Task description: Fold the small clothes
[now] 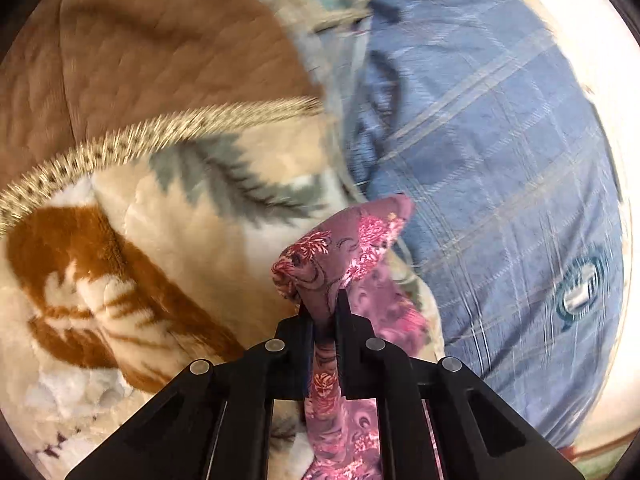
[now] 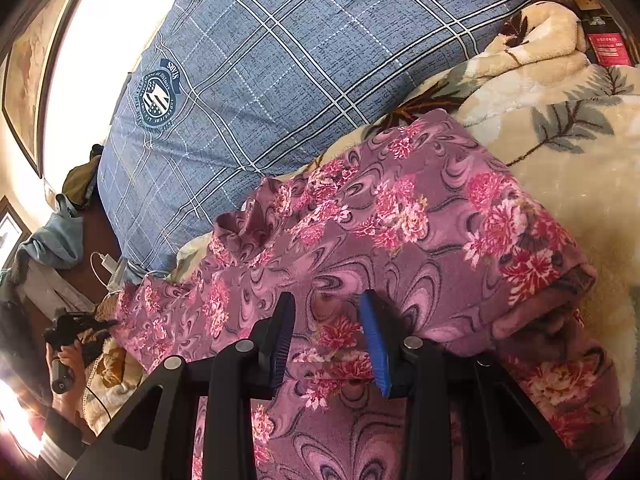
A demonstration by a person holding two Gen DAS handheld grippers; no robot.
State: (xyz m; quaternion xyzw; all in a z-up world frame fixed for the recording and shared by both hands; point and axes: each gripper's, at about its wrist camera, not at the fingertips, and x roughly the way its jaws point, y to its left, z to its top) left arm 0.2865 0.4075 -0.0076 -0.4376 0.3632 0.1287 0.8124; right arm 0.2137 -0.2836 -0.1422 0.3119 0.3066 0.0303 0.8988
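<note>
1. The left claw (image 1: 325, 312) is pinching a bunched corner of the floral garment (image 2: 360, 216); so small a bite is risking slippage if the cloth is being pulled taut.
2. The right claw (image 2: 328, 336) is standing apart above the garment, gripping nothing, so one side is going unrestrained.
3. The garment is lying on the plush blanket (image 1: 180, 240), with the blue pillow (image 2: 280, 60) at 12 o'clock; the pile is likely dragging and skewing folds.

Bright daylight, blown-out glare at the rims, left view motion-blurred, fisheye bending at edges
</note>
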